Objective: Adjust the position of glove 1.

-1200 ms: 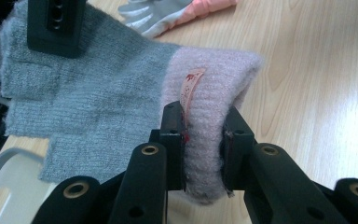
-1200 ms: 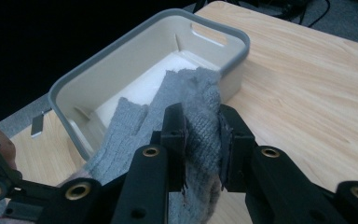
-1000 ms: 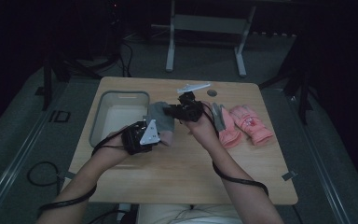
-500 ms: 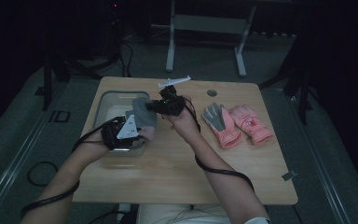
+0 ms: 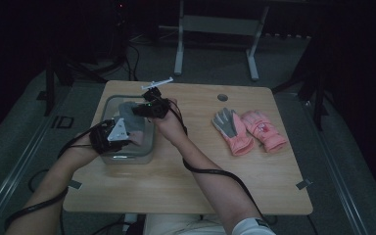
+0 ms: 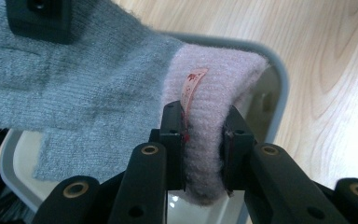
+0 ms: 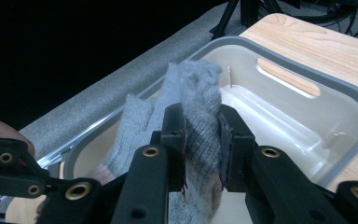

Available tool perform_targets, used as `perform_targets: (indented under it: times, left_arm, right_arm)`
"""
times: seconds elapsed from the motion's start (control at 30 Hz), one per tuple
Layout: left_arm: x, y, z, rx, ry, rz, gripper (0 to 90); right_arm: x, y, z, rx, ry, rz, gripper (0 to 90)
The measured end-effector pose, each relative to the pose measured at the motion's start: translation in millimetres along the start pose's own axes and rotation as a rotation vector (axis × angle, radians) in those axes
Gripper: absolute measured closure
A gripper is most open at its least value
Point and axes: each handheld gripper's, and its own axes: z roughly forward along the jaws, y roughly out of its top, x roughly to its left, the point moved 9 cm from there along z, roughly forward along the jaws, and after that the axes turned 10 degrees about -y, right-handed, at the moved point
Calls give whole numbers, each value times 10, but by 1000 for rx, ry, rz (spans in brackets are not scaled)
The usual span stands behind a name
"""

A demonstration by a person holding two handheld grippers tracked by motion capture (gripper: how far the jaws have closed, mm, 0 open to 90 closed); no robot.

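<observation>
I've got the left gripper (image 5: 108, 138) clamped on the pink cuff of the glove (image 6: 98, 93), right gripper (image 5: 149, 105) clamped on its grey fingers. Glove hangs stretched between them over the grey bin (image 5: 127, 156), table's far-left.

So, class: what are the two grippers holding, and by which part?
One knitted glove: left gripper clamps its pink cuff, right gripper pinches its grey finger end, above the bin.

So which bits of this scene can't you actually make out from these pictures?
- Glove: left gripper view, fingertips cut off by the top and left edges.
- Bin floor: right gripper view, near part hidden by the right gripper and glove.
- Label print: left gripper view, too small to read.
- Pink glove emblem: high view, too small.
</observation>
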Motion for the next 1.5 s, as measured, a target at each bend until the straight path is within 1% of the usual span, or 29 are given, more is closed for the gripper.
perform_targets:
  times: [0.17,0.27,0.37,0.47,0.57,0.6,0.67,0.73,0.8,0.83,0.87,0.9,0.93,0.97,1.0,1.03,1.07,1.13,1.17,1.2,1.23,1.3,1.33,1.37,1.4,1.43,1.47,1.5]
  left_arm:
    - [52,-60,154,32,-23,-18,745]
    - [80,-97,278,38,-53,-36,745]
    - [111,-158,398,63,-76,-47,744]
    - [115,-198,491,97,-97,-48,744]
    - [121,-193,557,127,-118,-56,743]
    - [120,-193,579,142,-126,-51,743]
    - [120,-181,619,155,-145,-54,742]
    - [122,-181,655,173,-154,-44,742]
    - [127,-191,684,192,-168,-41,741]
    - [133,-200,700,202,-169,-41,740]
    - [138,-206,714,206,-173,-39,739]
    - [145,-207,726,206,-175,-42,738]
    - [153,-204,733,205,-179,-49,735]
    - [153,-204,733,205,-179,-49,730]
    - [153,-204,733,205,-179,-49,730]
    - [161,-200,755,199,-198,-66,709]
    - [159,-205,757,205,-203,-67,691]
    - [154,-202,752,201,-214,-89,608]
    - [171,-188,732,182,-204,-106,586]
    - [192,-171,707,167,-188,-115,485]
    - [214,-155,676,156,-168,-119,427]
    - [258,-112,612,125,-145,-139,387]
    - [280,-81,575,98,-133,-157,344]
    - [304,-51,533,72,-125,-180,335]
    - [324,-21,485,49,-120,-189,323]
    - [325,12,441,21,-127,-200,271]
    - [329,43,405,-2,-124,-213,249]
    - [327,79,377,-27,-128,-233,238]
  right_arm:
    - [-56,-63,160,21,-9,17,750]
    - [-108,-121,254,35,-10,23,750]
    - [-160,-200,354,57,-15,42,748]
    - [-197,-277,438,77,-32,32,745]
    - [-241,-336,513,91,-57,24,733]
    - [-250,-351,533,93,-57,22,729]
    - [-280,-378,565,98,-74,12,720]
    - [-300,-408,587,114,-78,9,705]
    - [-328,-423,598,121,-89,5,649]
    - [-343,-420,595,116,-92,5,628]
    - [-345,-417,586,113,-82,5,619]
    - [-342,-409,571,107,-73,1,595]
    - [-341,-397,553,97,-71,-1,581]
    - [-341,-397,553,97,-71,-1,581]
    - [-337,-386,530,90,-68,0,563]
    - [-327,-367,491,75,-57,1,542]
    - [-330,-358,468,69,-57,2,533]
    - [-339,-340,416,57,-53,10,521]
    - [-344,-334,394,53,-51,13,519]
    - [-354,-325,358,46,-50,14,512]
    - [-364,-319,329,42,-50,10,510]
    - [-387,-302,269,27,-49,14,512]
    - [-402,-296,240,21,-48,16,516]
    - [-415,-294,210,16,-46,15,522]
    - [-429,-294,179,11,-47,12,527]
    - [-444,-298,143,8,-48,7,533]
    - [-465,-305,108,4,-51,1,534]
    - [-486,-315,72,4,-53,3,534]
